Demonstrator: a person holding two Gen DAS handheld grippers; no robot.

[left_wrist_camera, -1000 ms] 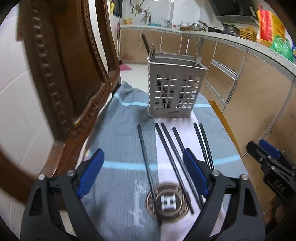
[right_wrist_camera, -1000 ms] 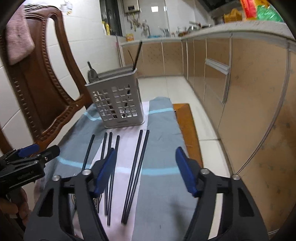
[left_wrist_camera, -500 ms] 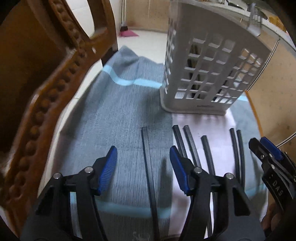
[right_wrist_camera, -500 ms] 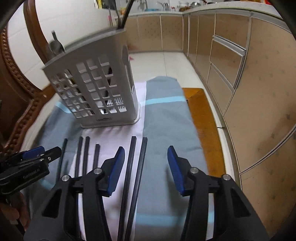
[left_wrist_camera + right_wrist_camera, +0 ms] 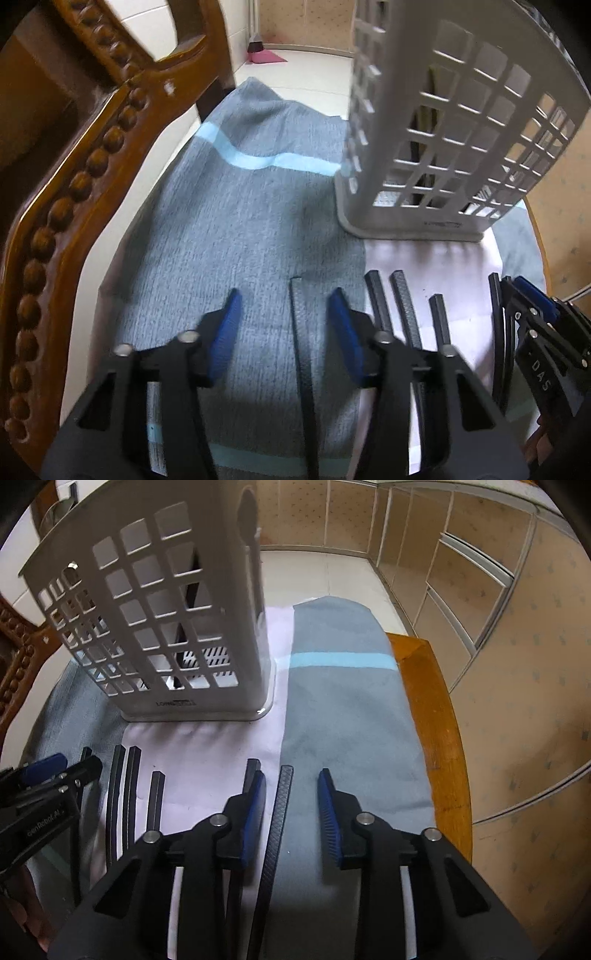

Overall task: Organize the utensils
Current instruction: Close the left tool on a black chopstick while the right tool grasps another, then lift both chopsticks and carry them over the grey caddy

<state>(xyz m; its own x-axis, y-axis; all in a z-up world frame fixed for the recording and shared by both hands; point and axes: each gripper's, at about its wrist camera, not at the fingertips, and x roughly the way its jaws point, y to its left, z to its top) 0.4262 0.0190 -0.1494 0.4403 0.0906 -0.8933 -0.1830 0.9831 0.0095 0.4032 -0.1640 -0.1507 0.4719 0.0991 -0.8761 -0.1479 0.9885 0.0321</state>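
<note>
Left wrist view first: our left gripper (image 5: 284, 314) straddles the leftmost chopstick (image 5: 301, 332), jaws just closing in and now partly open, pads not yet on it. It lies flat on the grey cloth (image 5: 240, 221), pointing up toward the white utensil caddy (image 5: 424, 155) just beyond.

Over on the right wrist view, our right gripper (image 5: 291, 797) has been closing too, and it brackets the textured chopstick (image 5: 279, 812) on the cloth seam; gaps show on both sides, so nothing is gripped yet.

Here's the worry, we'd say: thin sticks lying flat can roll or skid off a pad as the jaws meet, and soft cloth may bunch and get pinched along with them. The right gripper's left pad (image 5: 255, 805) sits right against a neighbouring stick (image 5: 251, 771), so it could be caught or nudged as well.

Room? Tight on the left, with the carved chair frame (image 5: 74, 184) close by. The caddy wall looms ahead of both grippers, so any lift has to clear its rim. On the right, the cloth ends near the bare wooden edge (image 5: 439, 720), with cabinets beyond.
</note>
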